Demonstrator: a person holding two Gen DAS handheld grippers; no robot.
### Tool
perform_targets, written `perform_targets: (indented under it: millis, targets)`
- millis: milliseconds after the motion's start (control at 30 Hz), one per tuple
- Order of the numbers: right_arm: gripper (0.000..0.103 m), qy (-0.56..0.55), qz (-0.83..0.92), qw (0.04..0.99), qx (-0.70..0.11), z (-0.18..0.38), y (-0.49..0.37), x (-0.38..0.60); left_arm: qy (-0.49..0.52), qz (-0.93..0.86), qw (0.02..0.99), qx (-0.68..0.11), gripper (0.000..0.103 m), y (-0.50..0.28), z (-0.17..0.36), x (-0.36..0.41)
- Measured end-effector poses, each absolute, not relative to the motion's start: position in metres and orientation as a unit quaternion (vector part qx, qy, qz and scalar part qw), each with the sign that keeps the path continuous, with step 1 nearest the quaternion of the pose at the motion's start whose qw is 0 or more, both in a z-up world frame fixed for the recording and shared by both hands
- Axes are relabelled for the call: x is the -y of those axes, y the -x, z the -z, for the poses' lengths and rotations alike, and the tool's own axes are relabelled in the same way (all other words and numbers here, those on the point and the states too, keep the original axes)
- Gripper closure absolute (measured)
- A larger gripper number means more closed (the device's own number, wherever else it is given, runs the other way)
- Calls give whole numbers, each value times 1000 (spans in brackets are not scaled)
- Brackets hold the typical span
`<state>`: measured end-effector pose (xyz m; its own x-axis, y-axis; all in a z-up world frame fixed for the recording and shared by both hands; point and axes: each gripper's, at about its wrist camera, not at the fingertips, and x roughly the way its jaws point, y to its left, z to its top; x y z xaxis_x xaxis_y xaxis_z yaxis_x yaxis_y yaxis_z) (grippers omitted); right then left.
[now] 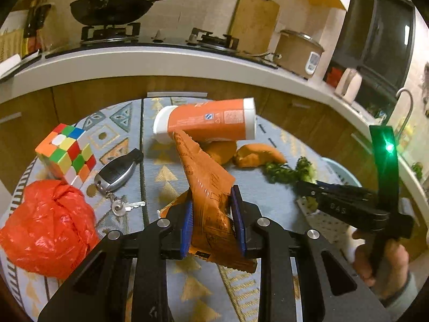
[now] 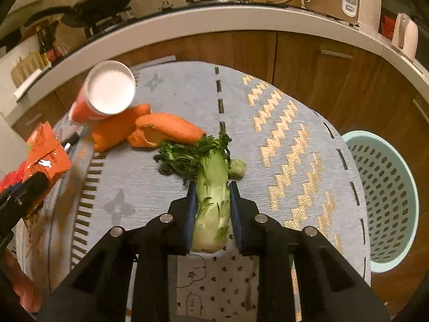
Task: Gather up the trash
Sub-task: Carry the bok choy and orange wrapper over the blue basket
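Observation:
My left gripper [image 1: 211, 201] is shut on an orange snack wrapper [image 1: 206, 185] and holds it above the table; the wrapper also shows at the left of the right wrist view [image 2: 47, 150]. My right gripper [image 2: 211, 187] is shut on a wilted bok choy [image 2: 211, 187], its leaves pointing away; it also shows in the left wrist view [image 1: 289, 171]. An orange canister with white ends [image 1: 206, 119] lies on its side mid-table. Orange peels [image 2: 150, 131] lie beside it. A crumpled red plastic bag [image 1: 48, 225] sits at the left.
A pale green perforated basket [image 2: 386, 196] stands on the floor right of the table. A Rubik's cube [image 1: 67, 153] and a car key with keys [image 1: 118, 171] lie on the patterned tablecloth [image 2: 268, 134]. A kitchen counter with stove and rice cooker runs behind.

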<state>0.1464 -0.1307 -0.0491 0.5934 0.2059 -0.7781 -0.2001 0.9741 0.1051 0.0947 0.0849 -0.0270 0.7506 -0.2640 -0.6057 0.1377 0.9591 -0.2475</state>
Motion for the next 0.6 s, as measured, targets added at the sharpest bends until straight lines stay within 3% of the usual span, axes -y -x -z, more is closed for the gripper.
perform_targets:
  millis: [600]
  targets:
    - [83, -43, -108, 938, -325, -41, -96, 193, 48, 179, 942, -280, 79, -71, -35, -9]
